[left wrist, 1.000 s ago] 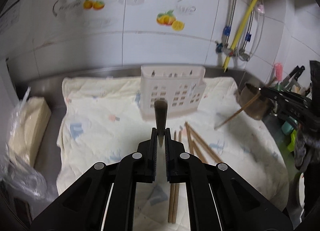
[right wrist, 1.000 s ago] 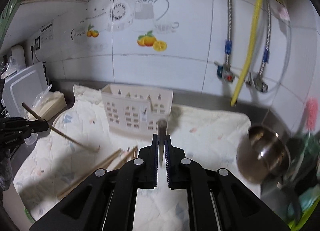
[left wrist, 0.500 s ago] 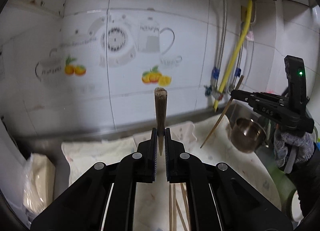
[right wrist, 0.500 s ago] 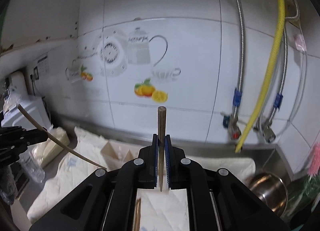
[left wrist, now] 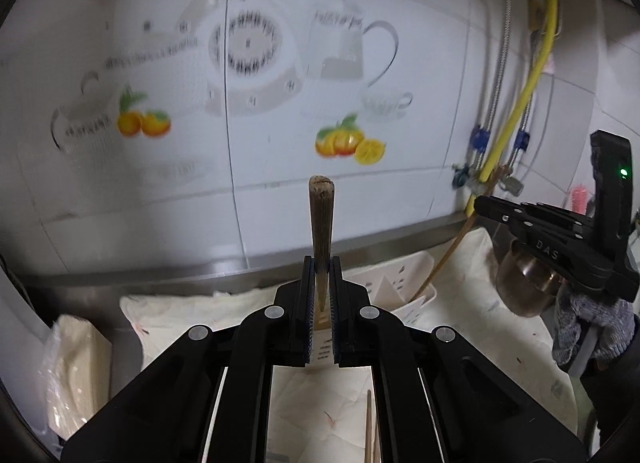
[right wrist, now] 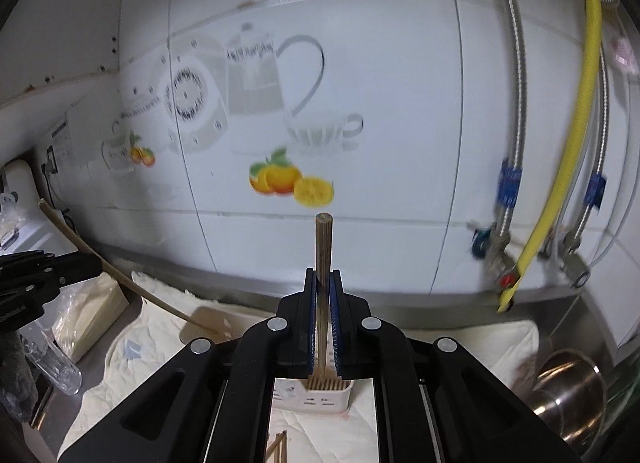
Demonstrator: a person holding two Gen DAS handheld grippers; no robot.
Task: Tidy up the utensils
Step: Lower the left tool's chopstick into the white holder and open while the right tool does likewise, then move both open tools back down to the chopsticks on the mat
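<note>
The left gripper is clamping a chopstick between its pads, the blunt end standing up in front of the tiled wall. The right gripper is likewise gripping a second chopstick, which is pointing upward; its lower end is dipping toward the utensil holder.

In the left wrist view, the utensil holder is sitting on the cream cloth just behind the left gripper's fingertips, and the right gripper's chopstick is slanting down into the holder's right end. In the right wrist view, the left gripper's chopstick is slanting down toward the holder's far left corner; whether it is touching cannot be told.

Loose chopsticks are lying on the cloth in front of the holder. A steel pot is sitting to the right of the holder, off the cloth. A gloved hand is holding the right gripper.
</note>
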